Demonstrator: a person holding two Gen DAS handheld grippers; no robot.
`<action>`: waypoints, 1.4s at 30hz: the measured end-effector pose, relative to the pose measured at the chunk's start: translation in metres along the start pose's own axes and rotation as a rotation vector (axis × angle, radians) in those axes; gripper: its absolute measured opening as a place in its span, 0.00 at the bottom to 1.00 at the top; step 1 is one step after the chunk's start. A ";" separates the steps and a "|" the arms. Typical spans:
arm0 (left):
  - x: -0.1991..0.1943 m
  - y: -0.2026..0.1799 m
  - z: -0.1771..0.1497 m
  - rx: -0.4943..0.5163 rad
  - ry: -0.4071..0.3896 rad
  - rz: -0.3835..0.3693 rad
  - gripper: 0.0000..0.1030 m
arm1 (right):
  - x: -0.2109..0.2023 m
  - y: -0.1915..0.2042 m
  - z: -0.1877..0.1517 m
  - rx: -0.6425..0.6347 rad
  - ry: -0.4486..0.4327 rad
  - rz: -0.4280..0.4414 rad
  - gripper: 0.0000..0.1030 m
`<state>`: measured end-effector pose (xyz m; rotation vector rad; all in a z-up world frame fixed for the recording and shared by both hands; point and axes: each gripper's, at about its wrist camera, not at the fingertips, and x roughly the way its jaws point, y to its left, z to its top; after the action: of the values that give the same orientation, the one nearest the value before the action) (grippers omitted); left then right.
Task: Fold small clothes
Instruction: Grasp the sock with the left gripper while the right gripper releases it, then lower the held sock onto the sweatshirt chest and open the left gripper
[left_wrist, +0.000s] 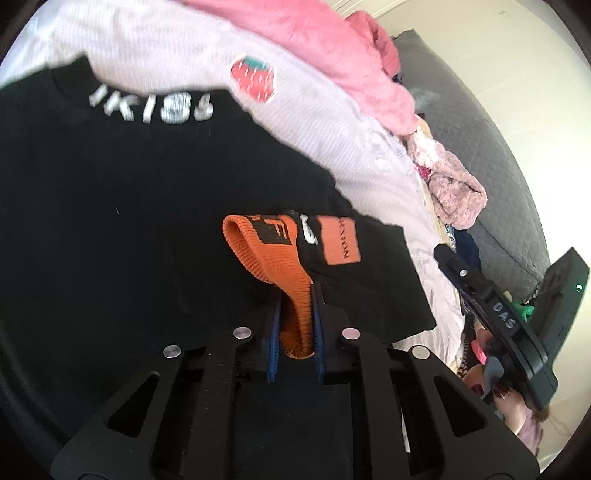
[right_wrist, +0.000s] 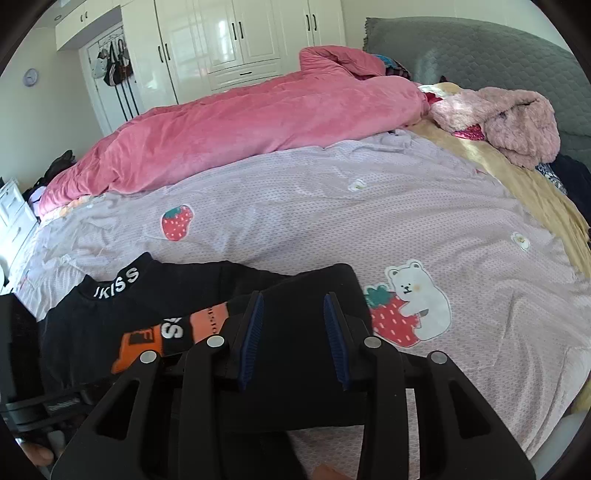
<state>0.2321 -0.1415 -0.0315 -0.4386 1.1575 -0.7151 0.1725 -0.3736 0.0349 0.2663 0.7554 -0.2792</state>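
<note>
Black top (right_wrist: 155, 310) lies collar away, left fingers (left_wrist: 274, 332) clamping its orange cuff (left_wrist: 291, 321) (right's grip unclear).

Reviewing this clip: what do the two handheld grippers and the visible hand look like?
Both the left gripper and the right gripper are matte black linkage frames with triangular cut-outs, round silver pivot pins and ribbed blue pads on the fingers. In the left wrist view, the right gripper's body carries a white "DAS" marking and a small green light. The hand gripping it wears dark nail polish.
</note>
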 end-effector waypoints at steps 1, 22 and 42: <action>-0.006 -0.002 0.002 0.018 -0.019 0.005 0.07 | 0.000 -0.002 0.001 0.007 -0.001 -0.001 0.32; -0.153 0.046 0.012 0.094 -0.308 0.255 0.07 | -0.001 -0.008 0.004 0.026 0.000 0.016 0.32; -0.161 0.071 -0.002 0.039 -0.265 0.277 0.08 | -0.002 0.019 -0.003 -0.052 -0.008 0.031 0.32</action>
<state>0.2145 0.0232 0.0291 -0.3203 0.9291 -0.4233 0.1755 -0.3542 0.0370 0.2274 0.7486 -0.2311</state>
